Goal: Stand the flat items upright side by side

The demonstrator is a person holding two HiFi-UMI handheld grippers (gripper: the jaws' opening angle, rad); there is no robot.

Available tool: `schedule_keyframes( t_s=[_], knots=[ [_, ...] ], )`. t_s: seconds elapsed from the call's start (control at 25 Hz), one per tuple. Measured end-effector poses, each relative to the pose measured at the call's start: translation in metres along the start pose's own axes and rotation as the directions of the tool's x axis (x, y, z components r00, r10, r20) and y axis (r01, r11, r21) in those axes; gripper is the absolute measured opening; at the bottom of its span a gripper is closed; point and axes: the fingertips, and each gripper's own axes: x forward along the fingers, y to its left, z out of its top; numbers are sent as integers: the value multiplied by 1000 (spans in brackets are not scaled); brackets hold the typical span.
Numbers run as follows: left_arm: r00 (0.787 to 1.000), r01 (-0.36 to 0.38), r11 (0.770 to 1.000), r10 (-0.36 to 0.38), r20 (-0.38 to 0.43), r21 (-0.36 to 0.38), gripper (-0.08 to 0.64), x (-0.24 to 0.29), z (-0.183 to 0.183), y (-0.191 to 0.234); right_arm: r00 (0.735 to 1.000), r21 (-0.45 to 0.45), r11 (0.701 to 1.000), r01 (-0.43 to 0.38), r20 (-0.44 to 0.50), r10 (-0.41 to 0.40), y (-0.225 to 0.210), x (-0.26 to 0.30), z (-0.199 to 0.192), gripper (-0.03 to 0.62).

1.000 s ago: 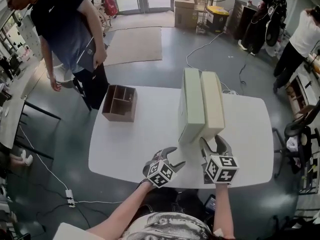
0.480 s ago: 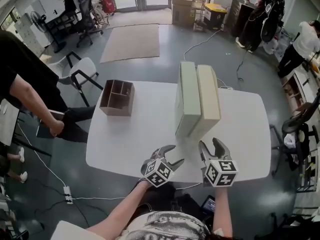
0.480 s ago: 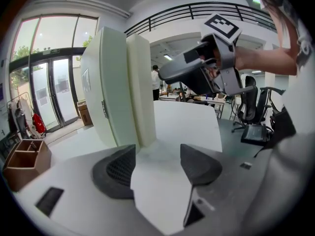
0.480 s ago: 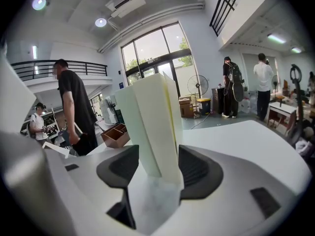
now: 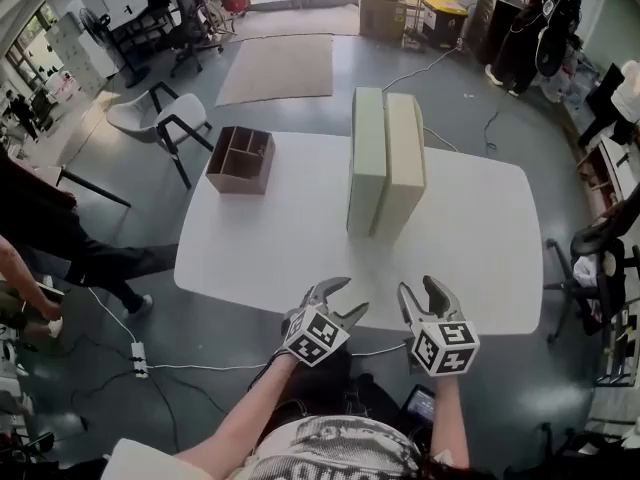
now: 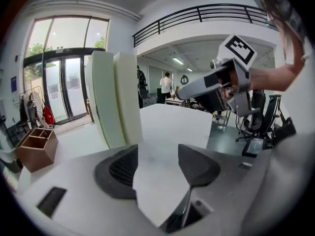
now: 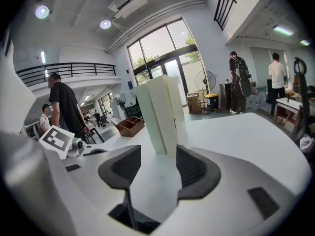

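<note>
Two flat foam slabs stand upright side by side on the white table: a pale green slab on the left and a cream slab touching it on the right. Both show in the left gripper view, green slab and cream slab, and in the right gripper view as a pair. My left gripper and right gripper hover over the table's near edge, well short of the slabs. Both sets of jaws are closing with nothing between them.
A brown wooden divided box sits at the table's far left corner. A chair stands beyond it on the floor. A person walks at the left edge; more people stand at the far right.
Both grippers have drawn back from the slabs toward the table's near edge, and their jaws have narrowed. The slabs stay standing on their own. The person at left has walked away.
</note>
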Motion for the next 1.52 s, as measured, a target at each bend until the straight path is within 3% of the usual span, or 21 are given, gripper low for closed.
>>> schedule_keyframes(
  t_s=[0.28,0.4,0.68,0.84,1.04,1.52],
  knots=[
    [998,-52,995,55,33,-87,225,-38,3,-51,997,-34,996,-77,16,77,21,-55,-36,147],
    [994,-79,989,88,62,-128,175,-54,5,-68,994,-46,994,-103,31,104,29,-74,-47,87],
    [984,-111,972,136,112,-206,107,-87,6,-100,987,-78,985,-152,39,155,45,-107,-68,30],
    [983,-108,971,136,120,-213,61,-98,4,-114,983,-82,982,-170,50,174,52,-118,-75,-14],
    [986,-78,977,105,128,-197,26,-102,10,-133,977,-109,973,-202,40,207,57,-129,-81,-14],
    [989,-17,990,37,142,-139,14,-93,32,-147,975,-127,969,-213,36,219,51,-132,-77,-11]
  ],
)
